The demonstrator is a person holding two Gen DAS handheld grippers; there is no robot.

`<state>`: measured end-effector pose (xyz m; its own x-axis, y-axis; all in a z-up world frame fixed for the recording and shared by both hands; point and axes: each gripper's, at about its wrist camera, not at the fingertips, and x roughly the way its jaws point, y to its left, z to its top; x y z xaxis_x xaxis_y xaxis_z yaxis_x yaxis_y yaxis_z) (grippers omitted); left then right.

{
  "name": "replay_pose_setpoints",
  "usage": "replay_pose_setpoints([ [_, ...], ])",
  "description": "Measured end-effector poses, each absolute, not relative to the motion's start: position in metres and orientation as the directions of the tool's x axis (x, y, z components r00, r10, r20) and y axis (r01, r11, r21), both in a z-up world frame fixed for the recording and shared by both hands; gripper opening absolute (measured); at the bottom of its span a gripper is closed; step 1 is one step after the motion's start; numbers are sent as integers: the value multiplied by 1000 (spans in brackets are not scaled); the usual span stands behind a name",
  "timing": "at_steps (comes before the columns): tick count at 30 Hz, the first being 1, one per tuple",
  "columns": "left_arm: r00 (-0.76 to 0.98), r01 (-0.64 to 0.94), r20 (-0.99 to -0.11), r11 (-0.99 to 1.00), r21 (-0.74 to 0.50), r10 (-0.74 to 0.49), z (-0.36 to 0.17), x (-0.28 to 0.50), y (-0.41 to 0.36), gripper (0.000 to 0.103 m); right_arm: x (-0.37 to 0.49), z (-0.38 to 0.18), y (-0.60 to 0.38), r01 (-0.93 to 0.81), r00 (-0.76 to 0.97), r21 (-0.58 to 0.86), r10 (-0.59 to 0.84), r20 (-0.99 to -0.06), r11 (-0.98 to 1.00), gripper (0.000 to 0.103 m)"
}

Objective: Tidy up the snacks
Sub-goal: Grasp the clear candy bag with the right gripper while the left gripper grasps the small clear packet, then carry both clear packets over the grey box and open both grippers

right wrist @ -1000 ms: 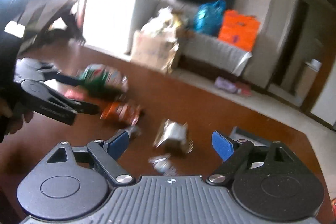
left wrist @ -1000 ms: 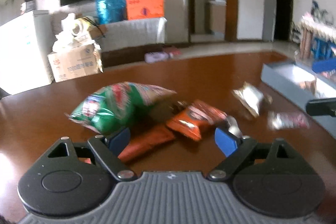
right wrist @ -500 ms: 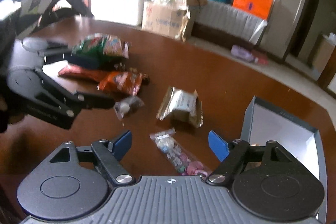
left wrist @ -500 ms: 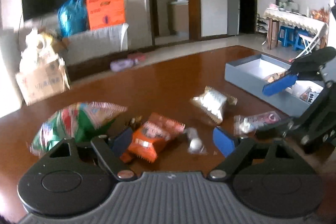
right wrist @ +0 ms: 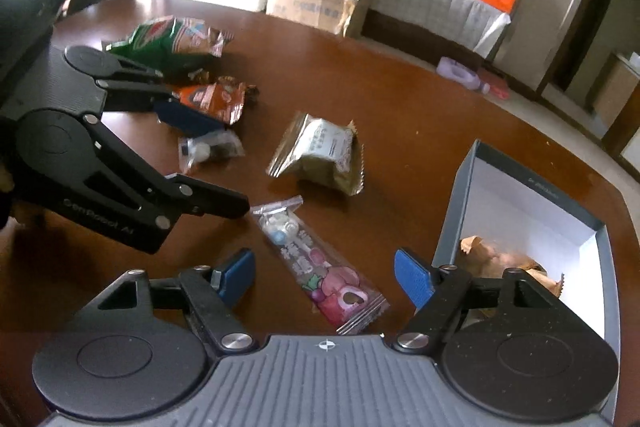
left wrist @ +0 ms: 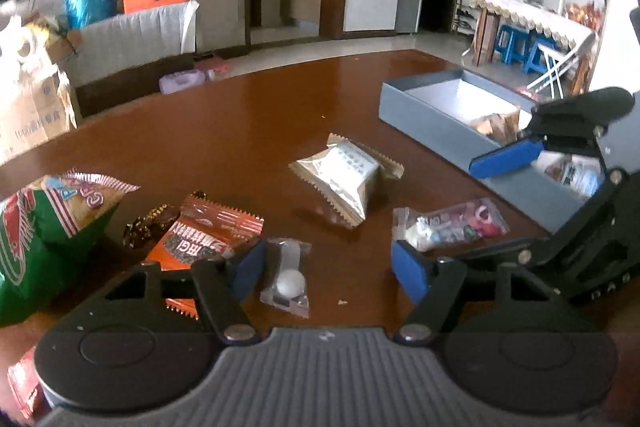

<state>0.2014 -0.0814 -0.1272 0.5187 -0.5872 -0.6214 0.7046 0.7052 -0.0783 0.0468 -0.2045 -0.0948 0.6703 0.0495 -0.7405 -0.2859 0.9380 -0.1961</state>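
My left gripper (left wrist: 326, 265): jaws spread, just narrowing, straddling a small clear packet with a white ball (left wrist: 289, 277) on the glossy brown wooden table (left wrist: 256, 131); pads not pressing it. My right gripper (right wrist: 325, 281): jaws spread, just narrowing, straddling a long clear candy sachet with pink print (right wrist: 320, 267), untouched. Between: a tan foil pouch (right wrist: 320, 153). Left: an orange wrapper (left wrist: 208, 235), a green crisp bag (left wrist: 48, 239). Right: a grey open box (right wrist: 520, 211) holding brown packets.

Snacks (right wrist: 318, 149) lie on table (right wrist: 400, 99), left of box (right wrist: 460, 211) (perhaps half-filled).
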Motion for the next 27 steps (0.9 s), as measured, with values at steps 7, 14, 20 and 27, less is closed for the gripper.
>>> replay_pose_setpoints([
  [7,539,713,-614,701,-32,-576,-132,199,-80,65,70,-99,-198,-317,623,-123,109,-775,940,75],
  [14,513,700,-601,704,-119,-612,-130,209,-72,19,62,-96,-204,-357,595,-50,186,-782,933,51],
  [20,516,713,-603,695,-90,-608,-129,200,-74,19,56,-93,-199,-351,614,-109,140,-777,930,20],
  [27,573,680,-602,732,-28,-556,-127,197,-73,19,46,-85,-201,-319,641,-135,108,-760,938,16],
])
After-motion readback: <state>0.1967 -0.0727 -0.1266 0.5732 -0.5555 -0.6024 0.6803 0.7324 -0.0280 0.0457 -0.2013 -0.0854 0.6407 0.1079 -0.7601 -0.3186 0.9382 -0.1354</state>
